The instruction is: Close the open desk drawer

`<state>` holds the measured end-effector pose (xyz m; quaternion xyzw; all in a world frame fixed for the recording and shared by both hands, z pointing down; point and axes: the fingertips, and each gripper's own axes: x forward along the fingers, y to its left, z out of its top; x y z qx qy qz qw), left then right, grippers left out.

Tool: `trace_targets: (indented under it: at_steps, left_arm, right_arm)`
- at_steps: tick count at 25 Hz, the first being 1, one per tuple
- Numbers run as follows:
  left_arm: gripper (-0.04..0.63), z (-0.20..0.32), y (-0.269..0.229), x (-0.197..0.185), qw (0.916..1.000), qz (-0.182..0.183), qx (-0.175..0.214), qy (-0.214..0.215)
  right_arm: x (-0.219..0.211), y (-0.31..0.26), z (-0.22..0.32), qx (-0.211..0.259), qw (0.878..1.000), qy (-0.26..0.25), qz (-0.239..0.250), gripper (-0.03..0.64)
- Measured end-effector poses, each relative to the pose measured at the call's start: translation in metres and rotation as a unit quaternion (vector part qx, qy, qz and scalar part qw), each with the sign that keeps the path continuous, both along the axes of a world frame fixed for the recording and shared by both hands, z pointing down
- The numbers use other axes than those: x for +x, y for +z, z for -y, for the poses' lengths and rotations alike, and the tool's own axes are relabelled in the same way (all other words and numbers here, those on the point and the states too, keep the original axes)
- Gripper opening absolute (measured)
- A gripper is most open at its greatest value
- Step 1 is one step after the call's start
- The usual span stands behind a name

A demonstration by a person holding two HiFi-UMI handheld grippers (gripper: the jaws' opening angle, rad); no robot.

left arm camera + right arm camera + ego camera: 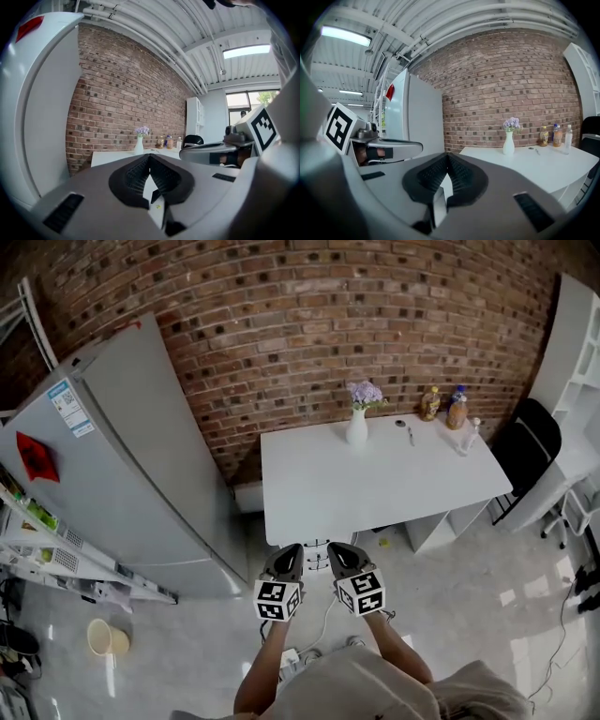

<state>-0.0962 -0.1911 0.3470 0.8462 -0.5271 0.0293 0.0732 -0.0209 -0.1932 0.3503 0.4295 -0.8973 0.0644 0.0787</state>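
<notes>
The fingers (133,178) of your left gripper (290,549) are pressed together with nothing between them. The fingers (431,176) of your right gripper (339,549) are closed and empty too. You hold the two grippers side by side, close to each other, pointing roughly level at the far side of the room. They are over the floor (450,615), just short of the near edge of the table (375,488) and touching nothing. What seems to be the drawer (441,526) is the white box that juts out from under the table's near edge, toward its right end and to the right of both grippers. How far it stands open cannot be made out. On the far side of the tabletop a white vase (357,429) of purple flowers stands near the brick wall (328,315). To its right lies a spoon (405,429). Farther right, in the far right corner, is a small cluster of bottles (457,412). A black chair (530,442) sits off the table's right end, in front of white shelving (581,352). To the left of the table a tall grey fridge (122,474) stands against the wall. On the floor nearer to you, to the left, is a pale bucket (105,638).
</notes>
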Motion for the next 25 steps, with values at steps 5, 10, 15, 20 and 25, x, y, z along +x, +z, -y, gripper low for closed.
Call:
trace_targets:
  at_steps: [5,10,15,20,25]
  left_arm:
    - [0.012,-0.005,-0.002,0.005,1.0000,0.003,0.003,0.004]
    - [0.012,-0.006,-0.004,0.007,0.9999,0.005,0.007,0.007]
    - [0.012,-0.005,-0.005,0.001,1.0000,0.005,0.008,0.001]
    - [0.012,-0.003,-0.006,-0.004,0.9999,0.004,0.010,-0.004]
    - [0.012,0.001,-0.008,-0.005,0.9999,0.004,0.013,-0.005]
  right_arm:
    - [-0.002,0.000,-0.009,-0.001,1.000,0.000,0.000,0.017]
    - [-0.002,-0.004,-0.008,0.003,1.000,0.002,0.000,0.017]
    - [-0.006,-0.009,-0.004,0.008,1.000,0.000,0.001,0.017]
    - [-0.013,-0.010,-0.003,0.010,1.000,-0.007,-0.005,0.017]
    - [-0.017,-0.010,0.000,0.013,1.000,-0.011,-0.007,0.017]
